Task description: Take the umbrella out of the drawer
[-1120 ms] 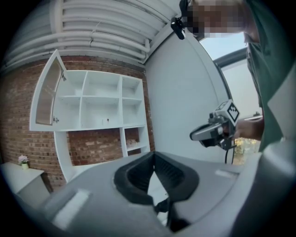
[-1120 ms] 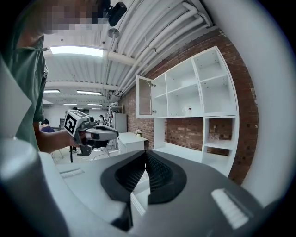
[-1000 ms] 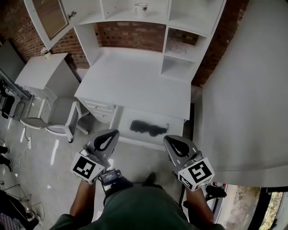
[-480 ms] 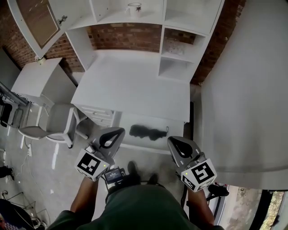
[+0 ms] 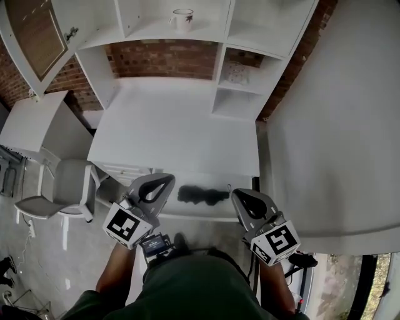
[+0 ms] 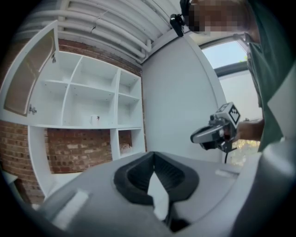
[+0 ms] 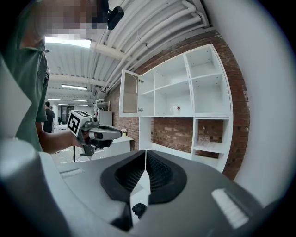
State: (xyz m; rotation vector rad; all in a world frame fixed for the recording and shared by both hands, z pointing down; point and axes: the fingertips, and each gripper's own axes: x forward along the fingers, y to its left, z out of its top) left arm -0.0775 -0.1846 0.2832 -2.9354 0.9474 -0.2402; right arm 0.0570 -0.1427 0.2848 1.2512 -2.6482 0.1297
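no words, numbers or brand names can be read anywhere. the only signs are black-and-white square code markers without letters, on the cubes of the left tool (image 5: 167, 180) and the right tool (image 5: 238, 195). the mug (image 5: 182, 19) on the far shelf (image 5: 147, 32) bears a small dark mark, too small to read.

Seen from above, an open drawer (image 5: 194, 213) juts from under the front edge of a white worktop (image 5: 181, 134), its top uncovered; a black umbrella (image 5: 201, 195) lies across its middle; the left gripper (image 5: 160, 184) and right gripper (image 5: 241, 200) hang over its two ends, with an open gap between them; a tall white panel (image 5: 331, 144) stands close on the right; a chair (image 5: 55, 195) stands apart on the left; shelves (image 5: 240, 84) close off the worktop's back.
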